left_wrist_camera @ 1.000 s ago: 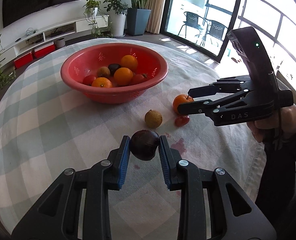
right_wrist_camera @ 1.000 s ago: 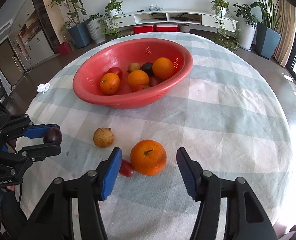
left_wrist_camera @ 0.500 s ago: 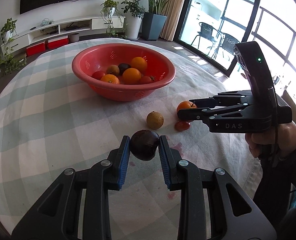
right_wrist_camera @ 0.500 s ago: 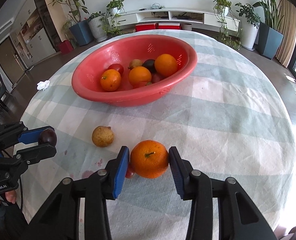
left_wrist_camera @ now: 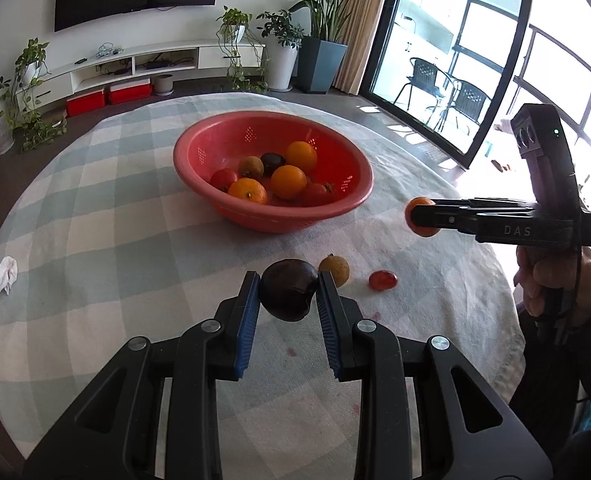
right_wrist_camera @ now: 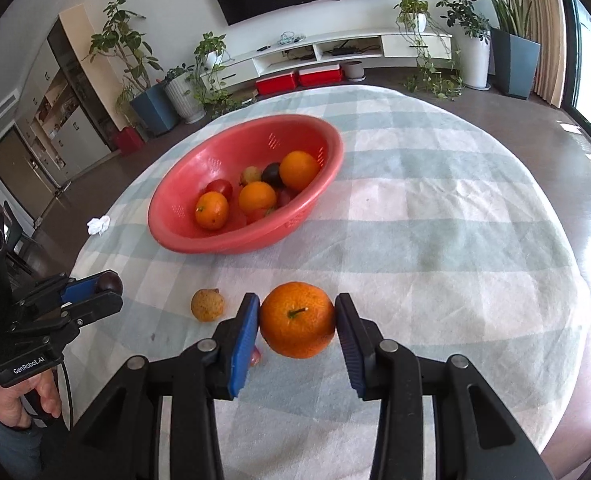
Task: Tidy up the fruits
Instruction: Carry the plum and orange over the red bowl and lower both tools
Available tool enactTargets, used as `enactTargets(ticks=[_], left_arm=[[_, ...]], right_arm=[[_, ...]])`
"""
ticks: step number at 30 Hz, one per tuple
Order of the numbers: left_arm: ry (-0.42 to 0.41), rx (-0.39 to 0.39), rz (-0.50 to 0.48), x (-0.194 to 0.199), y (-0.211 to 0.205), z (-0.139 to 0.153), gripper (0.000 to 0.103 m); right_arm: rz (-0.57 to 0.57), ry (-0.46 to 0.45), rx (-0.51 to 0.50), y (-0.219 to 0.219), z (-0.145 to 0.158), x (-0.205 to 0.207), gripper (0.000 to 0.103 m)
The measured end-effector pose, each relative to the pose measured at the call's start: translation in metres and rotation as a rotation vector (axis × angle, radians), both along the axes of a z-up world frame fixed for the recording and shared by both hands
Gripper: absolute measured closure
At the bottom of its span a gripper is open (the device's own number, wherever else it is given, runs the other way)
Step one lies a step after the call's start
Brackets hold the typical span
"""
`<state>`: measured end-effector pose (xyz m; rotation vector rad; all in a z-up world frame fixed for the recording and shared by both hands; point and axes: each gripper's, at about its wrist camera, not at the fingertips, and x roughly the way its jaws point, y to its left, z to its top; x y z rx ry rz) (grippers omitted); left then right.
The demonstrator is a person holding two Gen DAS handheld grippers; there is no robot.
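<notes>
My left gripper [left_wrist_camera: 287, 280] is shut on a dark purple fruit [left_wrist_camera: 288, 295] and holds it above the checked tablecloth. My right gripper [right_wrist_camera: 297, 305] is shut on an orange [right_wrist_camera: 297, 322], lifted clear of the cloth. In the left wrist view the right gripper [left_wrist_camera: 420, 216] hangs with the orange [left_wrist_camera: 420, 202] to the right of the red bowl [left_wrist_camera: 199, 136]. The bowl [right_wrist_camera: 215, 240] holds oranges, tomatoes and darker fruits. A yellow-brown fruit [left_wrist_camera: 335, 270] and a small red tomato [left_wrist_camera: 382, 280] lie on the cloth between the grippers.
A crumpled white tissue [left_wrist_camera: 0, 274] lies near the table's left edge. Reddish stains [left_wrist_camera: 291, 350] mark the cloth under my left gripper. The round table drops off close behind both hands. Plants, a TV shelf and glass doors stand beyond it.
The right jaws closed on the orange and raised it off the cloth, leaving the tomato behind. The left gripper kept its hold on the dark fruit and rolled slightly.
</notes>
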<state>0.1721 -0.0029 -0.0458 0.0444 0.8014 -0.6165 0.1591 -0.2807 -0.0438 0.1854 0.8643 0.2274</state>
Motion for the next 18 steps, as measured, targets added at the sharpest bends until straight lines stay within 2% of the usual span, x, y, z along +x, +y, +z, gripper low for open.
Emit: enactTargets(ticks=[5,8,13,18], left_arm=[[-0.041,0.007,0.026,0.021,0.005,0.026,0.076],[-0.061,0.004,0.04,0.044,0.002,0.043,0.076],[-0.061,0.024,0.034,0.083,-0.018,0.058,0.076],[-0.016,0.06,0.012,0.115,-0.041,0.041,0.076]], right_arm=[[-0.069,-0.057,0.012,-0.028,0.031,0.008,0.061],[-0.064,-0.108,0.021,-0.03,0.056,0.017,0.061],[0.041,-0.16,-0.007,0.005,0.084,0.043,0.061],[0.153,-0.136,-0.058,0.046,0.075,0.067,0.061]])
